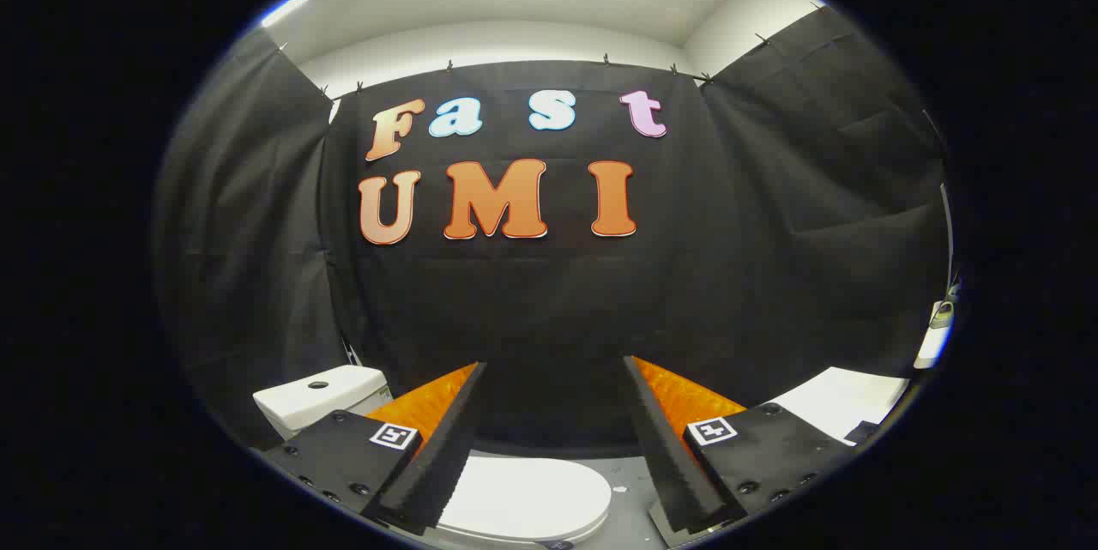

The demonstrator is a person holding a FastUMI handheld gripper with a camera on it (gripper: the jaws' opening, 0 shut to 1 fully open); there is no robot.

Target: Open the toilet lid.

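**Figure: Approach to the closed toilet lid, fingers spread and empty**

The gripper (556,413) points level at the booth's black cloth wall (772,275), its two fingers (437,456) spread wide apart with nothing between them and nothing touching either one. The toilet lid (523,498) lies flat and closed, below the fingers at about 6 o'clock from the gap, most of it showing between the two fingers and part of it passing under the left one. Its rounded front edge points toward 3 o'clock. The tank (317,395), with a flush button (318,383) on top, stands at about 8 o'clock, beyond the left finger, so the hinge side judges to be toward the tank and the free edge away from it. Grey floor (630,507) shows just beside the lid's front edge.

You are well above the lid, so the step in hand reads as the approach. Tilt the gripper down until the front rim sits ahead of the fingertips, then come in from the 3 o'clock side, away from the tank. Keep the fingers wide until one passes under the rim and the other over it; a thin lid lying flush offers little lip, so go in low and slowly. Close only once the rim is between both pads. Lift in an arc around the hinge, not straight up, or the smooth lid may slip out.
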